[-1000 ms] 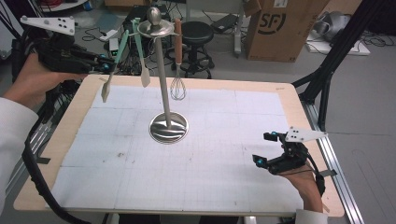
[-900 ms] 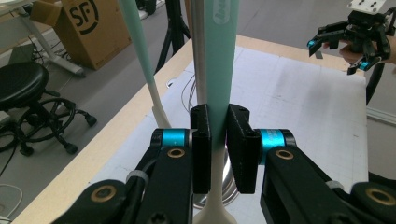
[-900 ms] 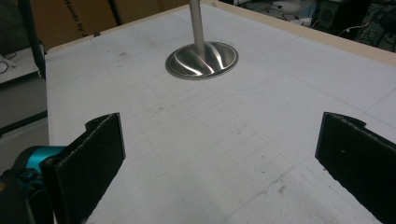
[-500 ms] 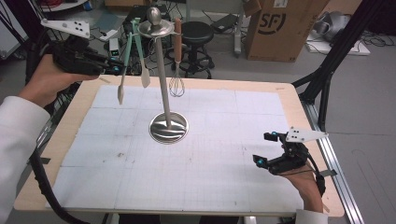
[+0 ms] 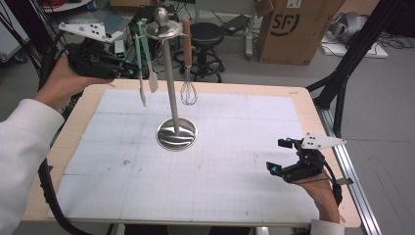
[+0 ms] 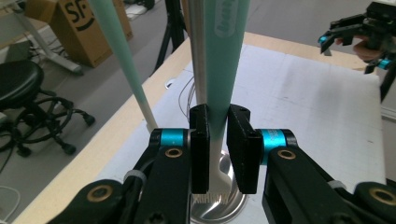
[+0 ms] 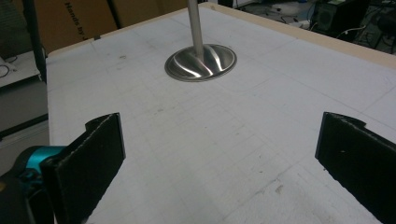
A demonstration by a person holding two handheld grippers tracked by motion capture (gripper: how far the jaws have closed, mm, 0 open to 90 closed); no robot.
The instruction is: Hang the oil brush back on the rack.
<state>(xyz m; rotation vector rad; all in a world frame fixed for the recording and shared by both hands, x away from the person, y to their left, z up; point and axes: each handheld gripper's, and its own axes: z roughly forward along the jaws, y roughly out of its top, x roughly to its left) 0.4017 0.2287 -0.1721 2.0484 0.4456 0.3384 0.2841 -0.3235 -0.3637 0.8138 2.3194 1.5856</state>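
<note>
A steel utensil stand [image 5: 171, 93] rises from a round base [image 7: 201, 61] at the middle of the table. My left gripper [image 5: 132, 72] is held high at the stand's left, level with its top. A mint-green utensil with a white tip [image 6: 224, 70] hangs straight down between the jaws, and both pads [image 6: 200, 140] lie against its handle. Those jaws have just been opening slightly. A second mint-green spatula [image 5: 152, 81] and a wooden-handled whisk [image 5: 189, 90] hang from the stand's top disc. My right gripper [image 5: 277, 155] rests open and empty near the table's right edge.
A white gridded mat [image 5: 244, 161] covers the wooden table. Behind the table stand a black stool [image 5: 203, 36] and a cardboard box [image 5: 293, 29]. A black frame leg [image 5: 352, 63] slants up at the far right. The right gripper [image 6: 348, 35] shows far off in the left gripper view.
My left gripper has carried the mint-green utensil rightward, from beyond the table's left edge to close beside the stand's top. The right gripper has stayed put.
</note>
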